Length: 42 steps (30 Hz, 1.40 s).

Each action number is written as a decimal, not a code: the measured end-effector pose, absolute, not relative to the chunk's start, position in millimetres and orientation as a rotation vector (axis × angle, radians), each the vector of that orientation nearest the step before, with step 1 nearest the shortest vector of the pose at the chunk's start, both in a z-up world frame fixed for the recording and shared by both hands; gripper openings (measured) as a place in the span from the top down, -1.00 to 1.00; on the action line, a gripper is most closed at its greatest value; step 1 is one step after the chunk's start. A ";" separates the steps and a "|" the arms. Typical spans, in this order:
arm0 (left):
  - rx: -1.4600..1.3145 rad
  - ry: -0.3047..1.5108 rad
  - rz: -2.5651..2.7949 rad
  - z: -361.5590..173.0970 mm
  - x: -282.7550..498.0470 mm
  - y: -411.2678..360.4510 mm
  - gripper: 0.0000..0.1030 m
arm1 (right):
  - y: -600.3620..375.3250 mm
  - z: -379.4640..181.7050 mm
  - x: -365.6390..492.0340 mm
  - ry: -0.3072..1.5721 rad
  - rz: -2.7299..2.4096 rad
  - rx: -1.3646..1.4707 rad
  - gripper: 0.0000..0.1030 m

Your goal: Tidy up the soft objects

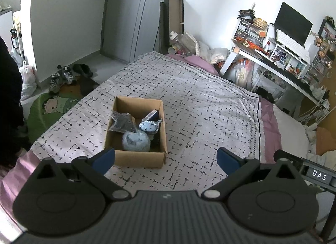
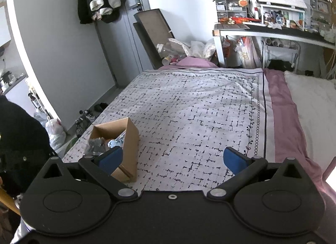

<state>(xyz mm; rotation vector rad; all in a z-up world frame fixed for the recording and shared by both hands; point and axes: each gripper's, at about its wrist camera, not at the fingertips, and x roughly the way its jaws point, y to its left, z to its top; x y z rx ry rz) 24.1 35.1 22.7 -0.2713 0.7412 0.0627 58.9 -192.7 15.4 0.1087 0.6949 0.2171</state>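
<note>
A brown cardboard box (image 1: 117, 116) sits on the patterned bedspread (image 1: 199, 105). Inside lie a pale blue soft bundle in clear wrap (image 1: 136, 141), a dark bagged item (image 1: 122, 122), a small blue-and-white wrapped item (image 1: 149, 126) and a dark blue object (image 1: 153, 115). My left gripper (image 1: 166, 159) is open and empty, held above the bed just in front of the box. My right gripper (image 2: 172, 158) is open and empty; the box (image 2: 131, 139) is at its left finger, with the bagged items (image 2: 98, 144) showing inside.
A cluttered white desk (image 1: 273, 63) with a monitor stands at the right. Bags and bottles (image 1: 189, 44) pile at the bed's far end. A grey door (image 1: 126, 23) is behind. Shoes (image 1: 69, 74) and a green rug (image 1: 48, 107) lie on the floor at left. A white pillow (image 2: 310, 101) lies at right.
</note>
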 end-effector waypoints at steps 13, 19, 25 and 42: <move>-0.171 0.740 0.078 19.5 7.1 21.6 -0.98 | -188.0 11.4 45.1 0.699 0.221 0.076 -1.00; -0.151 0.741 0.076 18.6 5.5 17.7 -0.98 | -186.6 10.2 44.4 0.702 0.201 0.047 -1.00; -0.133 0.733 0.070 17.9 5.2 14.5 -0.98 | -183.0 8.1 42.3 0.694 0.200 0.022 -1.00; -0.117 0.725 0.066 12.9 5.4 14.6 -0.98 | -173.5 1.7 43.6 0.716 0.215 -0.027 -1.00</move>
